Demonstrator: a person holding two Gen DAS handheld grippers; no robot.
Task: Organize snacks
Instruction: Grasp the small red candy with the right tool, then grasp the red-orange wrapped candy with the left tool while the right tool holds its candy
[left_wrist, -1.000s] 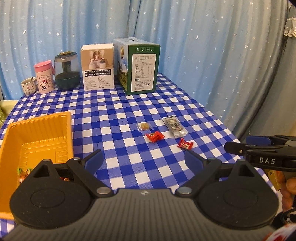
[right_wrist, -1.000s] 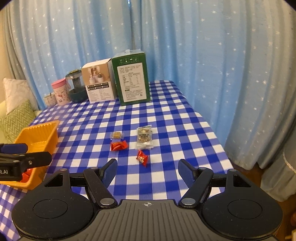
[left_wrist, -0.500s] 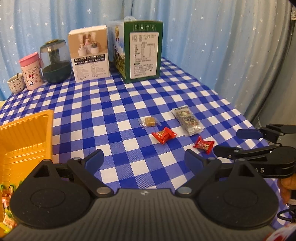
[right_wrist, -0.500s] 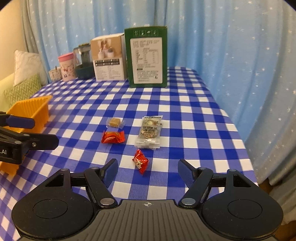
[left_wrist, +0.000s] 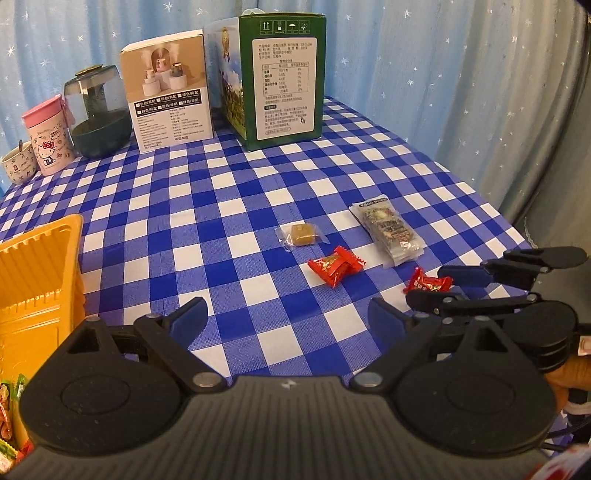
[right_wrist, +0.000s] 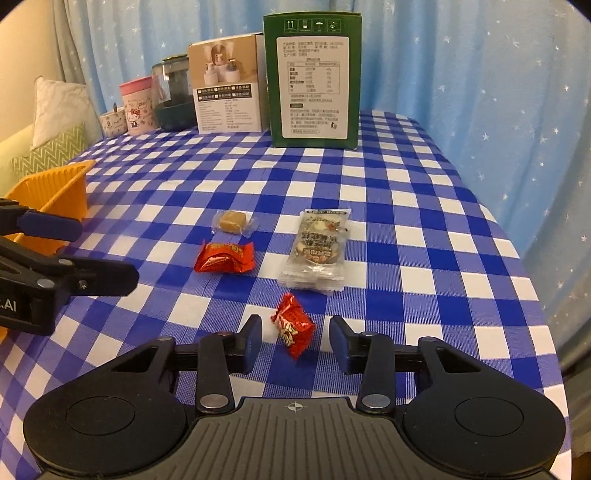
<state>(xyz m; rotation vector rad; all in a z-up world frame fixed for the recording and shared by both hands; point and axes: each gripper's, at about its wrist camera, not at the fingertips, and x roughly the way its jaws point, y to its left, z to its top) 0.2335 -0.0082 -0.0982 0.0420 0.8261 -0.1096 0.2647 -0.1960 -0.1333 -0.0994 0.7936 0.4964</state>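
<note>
closing right claw (right_wrist: 295, 338) around red candy (right_wrist: 293, 325), pads not touching yet.
left claw (left_wrist: 286, 319) wide, empty; slick wrapper may squirt out if pinched off-centre.

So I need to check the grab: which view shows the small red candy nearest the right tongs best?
The right wrist view: the small red candy lies whole between the closing right tongs, pads not yet touching. The left wrist view shows it smaller, side-on, partly behind a finger.
</note>
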